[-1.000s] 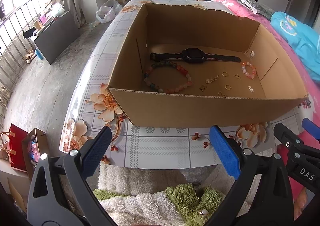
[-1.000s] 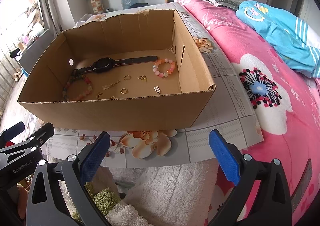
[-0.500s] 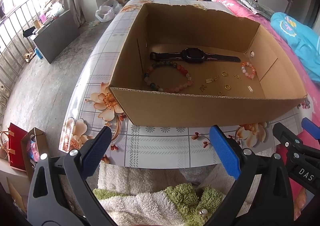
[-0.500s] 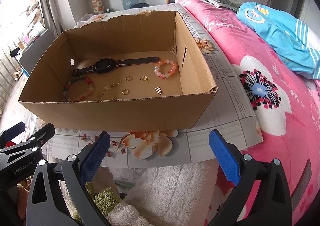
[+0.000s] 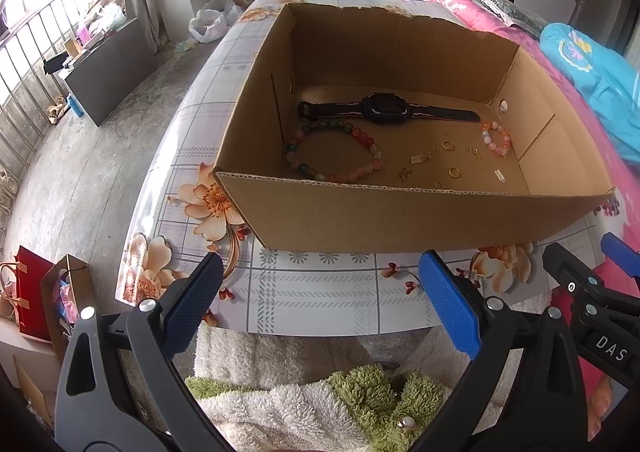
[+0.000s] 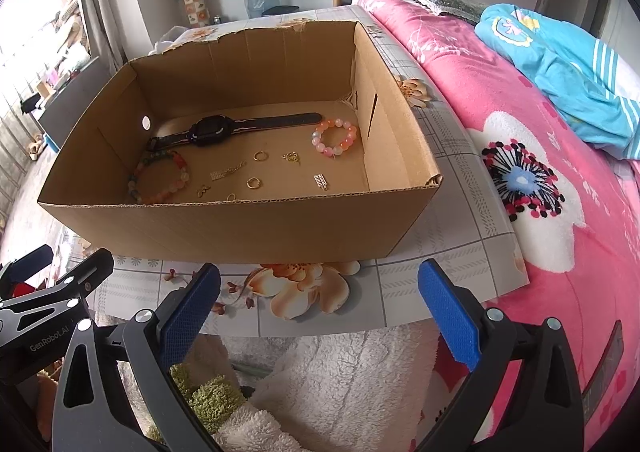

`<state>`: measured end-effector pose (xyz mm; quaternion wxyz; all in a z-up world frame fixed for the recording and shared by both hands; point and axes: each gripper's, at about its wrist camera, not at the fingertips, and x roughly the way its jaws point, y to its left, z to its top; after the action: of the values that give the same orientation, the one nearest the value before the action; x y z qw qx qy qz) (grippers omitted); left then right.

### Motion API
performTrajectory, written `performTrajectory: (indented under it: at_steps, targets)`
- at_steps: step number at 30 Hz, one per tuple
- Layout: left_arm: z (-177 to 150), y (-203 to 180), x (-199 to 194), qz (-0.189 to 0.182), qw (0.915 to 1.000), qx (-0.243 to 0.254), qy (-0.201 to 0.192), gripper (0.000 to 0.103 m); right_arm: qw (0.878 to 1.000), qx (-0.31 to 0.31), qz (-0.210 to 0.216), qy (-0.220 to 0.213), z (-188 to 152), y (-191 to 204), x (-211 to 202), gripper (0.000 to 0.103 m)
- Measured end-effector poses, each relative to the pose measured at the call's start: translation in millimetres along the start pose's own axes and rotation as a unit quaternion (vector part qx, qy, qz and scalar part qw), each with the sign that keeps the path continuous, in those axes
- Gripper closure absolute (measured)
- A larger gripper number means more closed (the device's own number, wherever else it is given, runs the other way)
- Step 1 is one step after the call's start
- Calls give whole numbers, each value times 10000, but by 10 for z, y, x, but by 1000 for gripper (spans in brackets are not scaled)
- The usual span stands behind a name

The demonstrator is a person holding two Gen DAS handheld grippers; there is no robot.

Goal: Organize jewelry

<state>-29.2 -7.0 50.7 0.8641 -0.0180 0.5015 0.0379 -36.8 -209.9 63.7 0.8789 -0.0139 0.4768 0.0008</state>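
An open cardboard box (image 5: 400, 216) (image 6: 240, 224) stands on a flower-patterned table. Inside lie a black watch (image 5: 386, 108) (image 6: 212, 130), a large multicoloured bead bracelet (image 5: 334, 150) (image 6: 160, 176), a small pink bead bracelet (image 5: 496, 138) (image 6: 334, 138), gold rings (image 5: 454, 171) (image 6: 253, 183) and several small gold pieces. My left gripper (image 5: 320, 296) is open, held low before the box's near wall, nothing between its fingers. My right gripper (image 6: 320, 300) is open too, at the table's near edge, empty.
A pink flowered bed (image 6: 540, 180) with a blue blanket (image 6: 568, 64) runs along the table's right side. White and green fluffy fabric (image 5: 304, 392) lies below the grippers. Left of the table is bare floor, with bags (image 5: 36, 292) and a railing.
Both grippers have crept slightly forward and up, so more of the box floor shows. Nothing in the box has moved.
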Motion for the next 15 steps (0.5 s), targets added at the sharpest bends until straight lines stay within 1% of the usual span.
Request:
performTrajectory:
  at_steps: [15]
  targets:
    - [2,8,-1,-13,10000,-6,-15,8,10000,-10,-5,-13,13,-7,3,7]
